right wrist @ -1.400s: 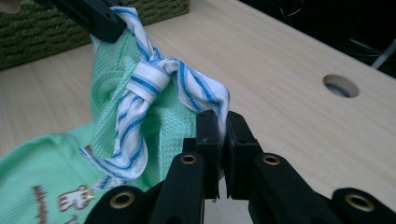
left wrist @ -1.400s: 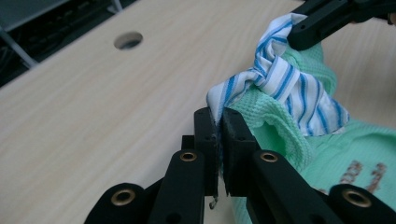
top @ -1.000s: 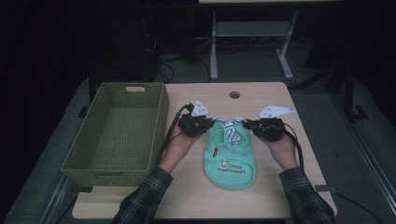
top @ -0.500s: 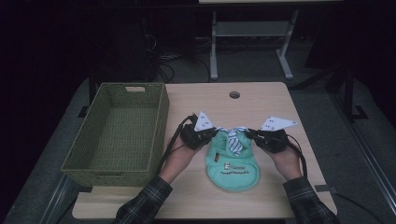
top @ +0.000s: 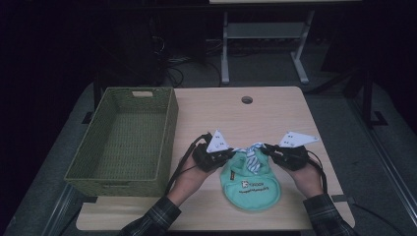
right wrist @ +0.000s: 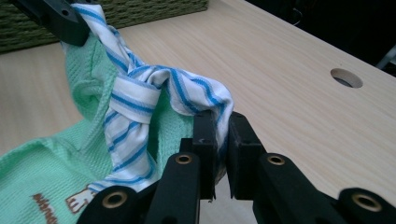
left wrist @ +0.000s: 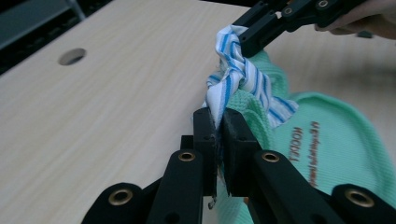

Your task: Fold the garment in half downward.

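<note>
Since a second ago, both hands have drawn the small green pet shirt [top: 252, 183] down the frame toward the table's [top: 275, 118] near edge, so it looks like it is being laid flat for folding. The left gripper [top: 229, 155] and right gripper [top: 266, 149], both in the lower middle of the frame, are each clamped on a corner of the blue-striped collar [top: 250, 156]. The shirt's body trails below them, right of the woven basket [top: 123, 137].
</note>
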Demonstrator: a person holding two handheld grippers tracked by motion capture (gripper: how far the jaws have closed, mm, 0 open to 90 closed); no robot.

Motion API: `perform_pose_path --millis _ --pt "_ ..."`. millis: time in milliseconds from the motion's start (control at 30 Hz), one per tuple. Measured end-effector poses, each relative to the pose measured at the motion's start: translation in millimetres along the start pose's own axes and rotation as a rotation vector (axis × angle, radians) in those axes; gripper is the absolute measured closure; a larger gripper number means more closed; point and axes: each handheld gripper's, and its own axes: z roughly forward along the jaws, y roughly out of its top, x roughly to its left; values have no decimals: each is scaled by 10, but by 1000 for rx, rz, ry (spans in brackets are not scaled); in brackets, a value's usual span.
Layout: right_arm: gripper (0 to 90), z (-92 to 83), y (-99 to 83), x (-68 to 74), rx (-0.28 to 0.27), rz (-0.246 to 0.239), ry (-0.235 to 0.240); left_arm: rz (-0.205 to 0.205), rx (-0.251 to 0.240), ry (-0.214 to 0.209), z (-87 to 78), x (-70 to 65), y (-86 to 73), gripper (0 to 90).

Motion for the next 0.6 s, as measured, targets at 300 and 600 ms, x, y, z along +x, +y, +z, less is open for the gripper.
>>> perform_pose_path --millis 300,600 --pt "810 -154 -139 78 16 -4 26 1 25 -107 66 -281 -82 848" --pt "812 -215 -354 211 86 -6 64 8 109 -188 281 -472 -230 849"
